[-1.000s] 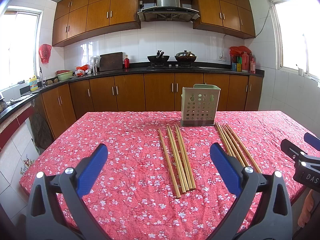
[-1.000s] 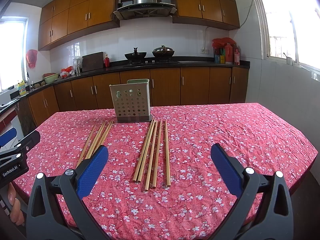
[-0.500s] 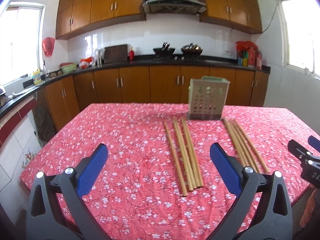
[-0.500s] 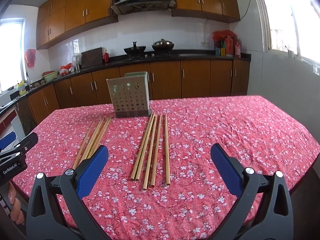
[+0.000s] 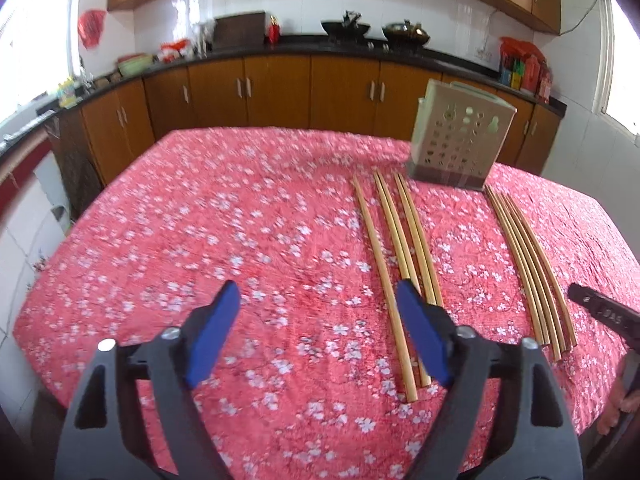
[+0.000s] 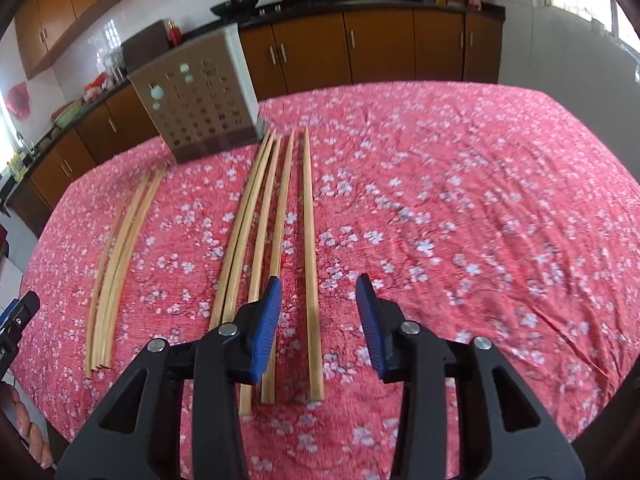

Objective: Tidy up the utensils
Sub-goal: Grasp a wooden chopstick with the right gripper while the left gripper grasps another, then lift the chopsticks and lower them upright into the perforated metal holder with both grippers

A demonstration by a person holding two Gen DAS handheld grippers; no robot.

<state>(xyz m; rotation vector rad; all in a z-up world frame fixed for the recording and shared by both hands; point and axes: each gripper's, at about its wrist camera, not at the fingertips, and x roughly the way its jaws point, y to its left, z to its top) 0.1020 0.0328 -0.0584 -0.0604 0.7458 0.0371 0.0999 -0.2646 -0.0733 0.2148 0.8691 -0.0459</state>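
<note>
Two groups of several bamboo chopsticks lie on the red floral tablecloth (image 5: 240, 240) in front of a perforated beige utensil holder (image 5: 460, 140). My left gripper (image 5: 317, 285) hovers over the near end of the left group (image 5: 400, 240). Its jaws are closing, and the leftmost stick shows just inside its right pad (image 5: 420, 328). My right gripper (image 6: 319, 279) is over the right group (image 6: 260, 220), also closing. The rightmost chopstick (image 6: 310, 240) runs between its blue pads (image 6: 266, 320) without touching them. The holder (image 6: 200, 108) stands behind the sticks.
The other chopstick group (image 5: 528, 260) lies to the right of the left gripper, with the right gripper's black finger (image 5: 600, 312) beside it. The left group (image 6: 120, 248) and the left gripper's edge (image 6: 16, 320) show at left. Cabinets and a counter stand behind the table.
Both grippers have dropped and tipped down toward the table, coming close over the near ends of the chopsticks. Both pairs of jaws have narrowed, the right much more.
</note>
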